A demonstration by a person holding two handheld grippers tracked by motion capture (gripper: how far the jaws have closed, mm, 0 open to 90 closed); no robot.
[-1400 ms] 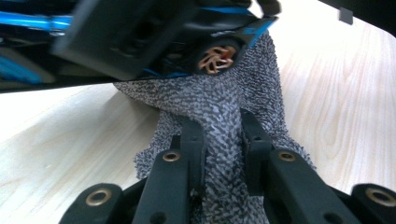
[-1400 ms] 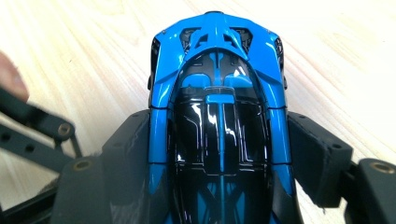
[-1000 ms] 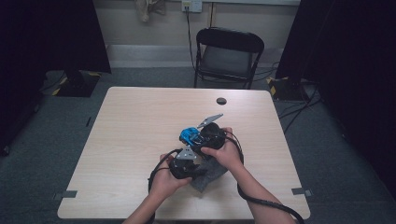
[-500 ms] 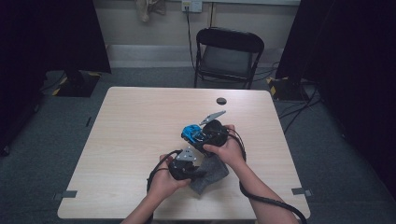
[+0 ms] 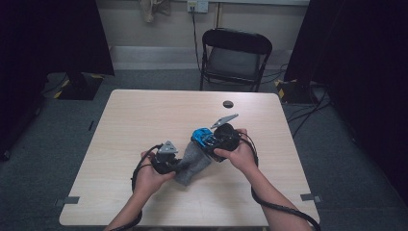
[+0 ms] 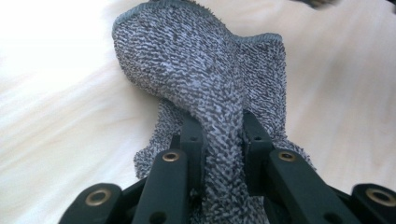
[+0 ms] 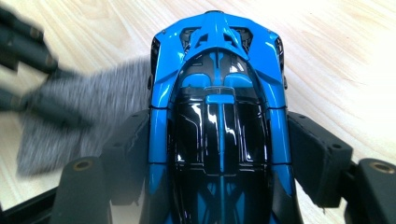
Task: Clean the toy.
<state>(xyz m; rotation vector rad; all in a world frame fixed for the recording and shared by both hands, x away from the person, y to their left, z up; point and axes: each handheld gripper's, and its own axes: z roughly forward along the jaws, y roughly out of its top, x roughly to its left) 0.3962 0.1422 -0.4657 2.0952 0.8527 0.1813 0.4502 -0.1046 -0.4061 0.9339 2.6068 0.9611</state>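
A grey knitted cloth [image 6: 205, 88] with a nubbly, speckled weave and a stitched hem lies bunched on the pale wood-grain desk [image 5: 144, 115], one fold of it rising in a soft hump and pinched between the black jaws of the left gripper [image 6: 219, 140], which are clamped tight on the fabric. In the high view the cloth [image 5: 192, 161] sits near the front middle of the desk, between the two hands. The right gripper [image 7: 219, 154] holds a glossy blue and black toy sports car [image 7: 219, 93], smooth hard plastic with a dark shiny canopy and a blue centre stripe; the jaws stand fairly wide, their pads pressed against the car's two flanks. The car [image 5: 202, 136] is just above the desk and right beside the cloth, whose edge reaches its side in the right gripper view. A small dark round disc [image 5: 228, 104] lies well apart toward the far edge, and a black folding chair [image 5: 235, 60] stands beyond the desk. Both forearms come in from the near edge, the left hand [image 5: 149, 175] low and angled toward the cloth, the right hand [image 5: 240, 154] wrapped over its gripper, a black cable trailing along the arm
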